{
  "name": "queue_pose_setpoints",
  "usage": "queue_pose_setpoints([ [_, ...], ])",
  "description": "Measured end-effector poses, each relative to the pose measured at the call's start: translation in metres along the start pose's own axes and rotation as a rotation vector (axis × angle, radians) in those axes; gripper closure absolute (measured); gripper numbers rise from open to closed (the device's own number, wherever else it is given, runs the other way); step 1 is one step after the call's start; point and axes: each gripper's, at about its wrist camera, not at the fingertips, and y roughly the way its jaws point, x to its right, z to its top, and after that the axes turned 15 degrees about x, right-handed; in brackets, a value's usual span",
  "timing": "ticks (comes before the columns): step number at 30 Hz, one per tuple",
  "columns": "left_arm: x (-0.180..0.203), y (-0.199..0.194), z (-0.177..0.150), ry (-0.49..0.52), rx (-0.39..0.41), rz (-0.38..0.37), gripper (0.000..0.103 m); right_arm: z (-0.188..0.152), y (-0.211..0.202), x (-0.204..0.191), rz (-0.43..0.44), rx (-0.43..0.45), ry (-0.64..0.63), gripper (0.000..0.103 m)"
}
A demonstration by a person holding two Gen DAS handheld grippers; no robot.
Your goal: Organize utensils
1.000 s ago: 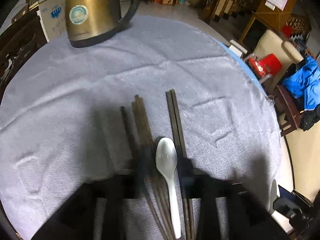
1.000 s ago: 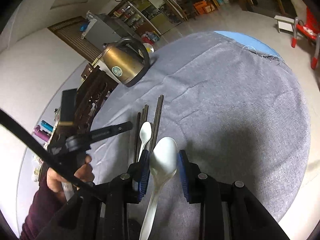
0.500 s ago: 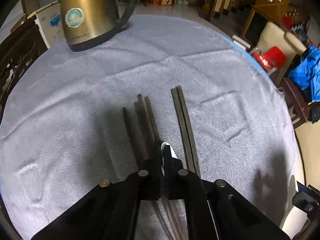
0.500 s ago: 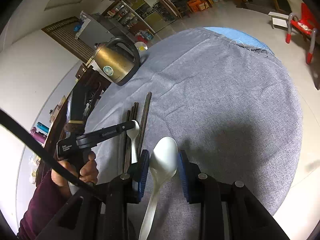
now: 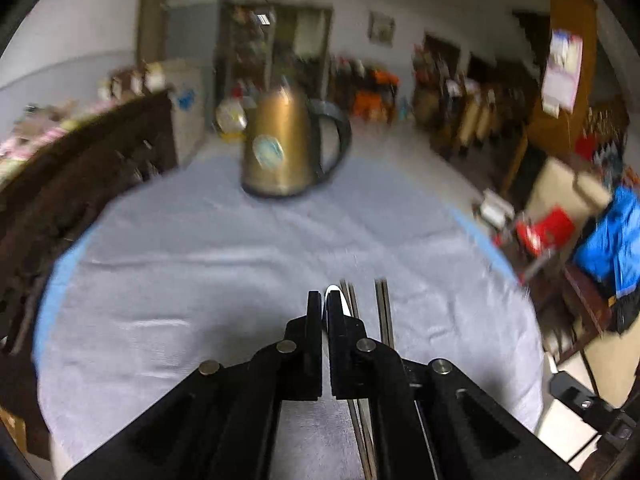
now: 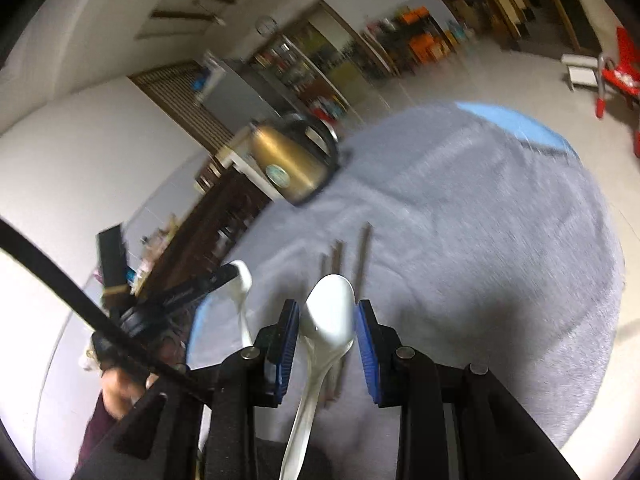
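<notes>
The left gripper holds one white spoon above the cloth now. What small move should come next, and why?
Probably carry the left gripper a little to its right and lower its white spoon onto the grey cloth beside the chopsticks. The jaws are shut on it, and the right wrist view shows it lifted beyond the cloth's edge. The right gripper has a second spoon between its blue pads.

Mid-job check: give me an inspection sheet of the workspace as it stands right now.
Surface: round table under a grey cloth, wrinkled.
Job's things: dark chopsticks lying on the cloth; one white spoon in the left gripper, a second white spoon between the right gripper's fingers.
Clutter: brass kettle at the far side.
Grippers: left shut on its spoon; right gripper open around the bowl, grip unclear.
Cables: black cable crossing the right view.
Surroundings: furnished room, blurred.
</notes>
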Motion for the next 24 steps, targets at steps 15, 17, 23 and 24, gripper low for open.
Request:
queue_pose_setpoints([
  [15,-0.001,-0.084,-0.035,-0.06,0.196,0.071,0.101,-0.04,-0.021,-0.08,0.083,0.198,-0.143,0.072],
  [17,-0.003,-0.085,-0.041,-0.069,0.199,0.08,0.101,-0.038,-0.025,-0.084,0.094,0.21,-0.14,0.072],
  [23,0.003,-0.087,-0.064,-0.069,0.17,0.086,0.1,-0.04,-0.024,-0.095,0.131,0.258,-0.151,0.072],
  [24,0.004,-0.086,-0.067,-0.072,0.16,0.082,0.1,-0.044,-0.02,-0.096,0.125,0.254,-0.165,0.072],
])
